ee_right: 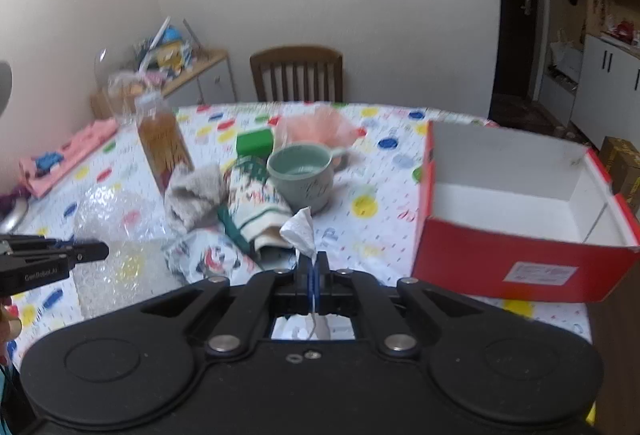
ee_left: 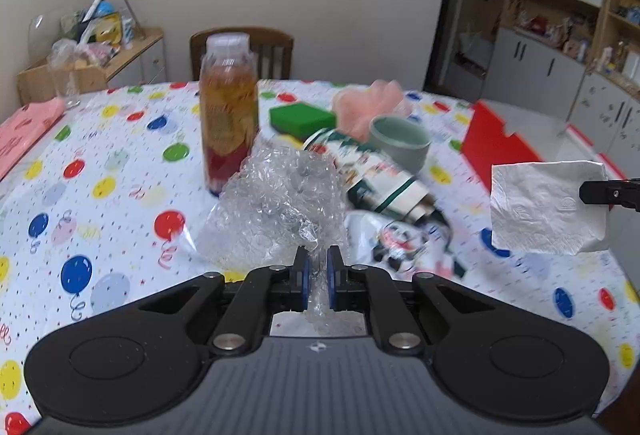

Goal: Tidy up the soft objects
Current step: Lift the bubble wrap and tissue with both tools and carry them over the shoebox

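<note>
Round table under a white cloth printed with coloured balloons (ee_left: 120, 171); wooden slat-back chair (ee_right: 297, 74) at its far edge.

Red cardboard shoebox with white inside (ee_right: 516, 203), lid off, sits at the table's right side, nothing visible in it.

Left gripper (ee_left: 318, 275), black with blue pads, angled down toward the table, jaws closed on a crumpled sheet of clear bubble wrap (ee_left: 276, 207). The wrap hangs forward from the pads over the near middle of the table. From the right wrist view this gripper reaches in from the left edge, level with the wrap.

Right gripper (ee_right: 313, 271), same build, also tilted downward, pads pressed together on a white paper napkin (ee_right: 302, 231). The napkin stands up from the jaws, clear of the table, left of the shoebox.

Mid-table clutter, far of both grippers: tall clear plastic bottle of amber drink (ee_left: 228, 111), upright; pale green plastic cup (ee_right: 301, 177); green sponge block (ee_left: 301, 119); pink soft bundle (ee_right: 316, 131) at the far side, possibly mesh, blurred.

Just near the cup: patterned green-and-cream cloth (ee_right: 256, 203), grey terry cloth (ee_right: 196, 195), printed white pouch (ee_right: 208, 255).
</note>
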Available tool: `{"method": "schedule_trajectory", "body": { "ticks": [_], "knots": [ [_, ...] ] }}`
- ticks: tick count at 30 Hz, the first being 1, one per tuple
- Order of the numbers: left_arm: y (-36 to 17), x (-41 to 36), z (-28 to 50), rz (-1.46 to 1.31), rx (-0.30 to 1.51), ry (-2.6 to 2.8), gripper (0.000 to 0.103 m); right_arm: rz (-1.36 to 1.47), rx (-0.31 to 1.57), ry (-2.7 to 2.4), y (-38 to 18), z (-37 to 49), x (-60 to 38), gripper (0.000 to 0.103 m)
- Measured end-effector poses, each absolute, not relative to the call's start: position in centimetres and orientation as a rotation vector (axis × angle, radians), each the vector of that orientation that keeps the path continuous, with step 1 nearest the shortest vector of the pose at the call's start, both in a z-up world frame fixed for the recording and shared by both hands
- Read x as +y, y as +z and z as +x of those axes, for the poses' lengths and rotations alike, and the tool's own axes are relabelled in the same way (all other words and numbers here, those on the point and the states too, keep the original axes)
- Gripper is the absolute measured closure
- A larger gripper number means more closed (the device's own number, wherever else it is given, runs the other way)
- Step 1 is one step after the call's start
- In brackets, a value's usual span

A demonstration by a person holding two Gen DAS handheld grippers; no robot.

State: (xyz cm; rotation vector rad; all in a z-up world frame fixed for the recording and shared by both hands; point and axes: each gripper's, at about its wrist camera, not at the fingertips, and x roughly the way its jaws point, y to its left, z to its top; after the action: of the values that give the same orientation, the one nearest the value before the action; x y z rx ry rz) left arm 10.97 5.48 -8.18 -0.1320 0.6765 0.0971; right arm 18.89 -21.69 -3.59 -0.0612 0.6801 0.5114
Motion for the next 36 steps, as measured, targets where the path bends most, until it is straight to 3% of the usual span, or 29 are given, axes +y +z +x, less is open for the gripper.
{"method": "schedule_trajectory", "body": {
  "ticks": [21,36],
  "knots": [
    [2.6,0.0,13.2,-0.078,0.484,-0.167,0.095,0.016,0.525,0.384,3.9,19.2,-28.5,0.103],
    [3.8,-12.4,23.6,-0.059,0.520,-0.299,0.094,0.008,0.522,0.375,3.6,26.8,-37.3,0.103]
  ]
}}
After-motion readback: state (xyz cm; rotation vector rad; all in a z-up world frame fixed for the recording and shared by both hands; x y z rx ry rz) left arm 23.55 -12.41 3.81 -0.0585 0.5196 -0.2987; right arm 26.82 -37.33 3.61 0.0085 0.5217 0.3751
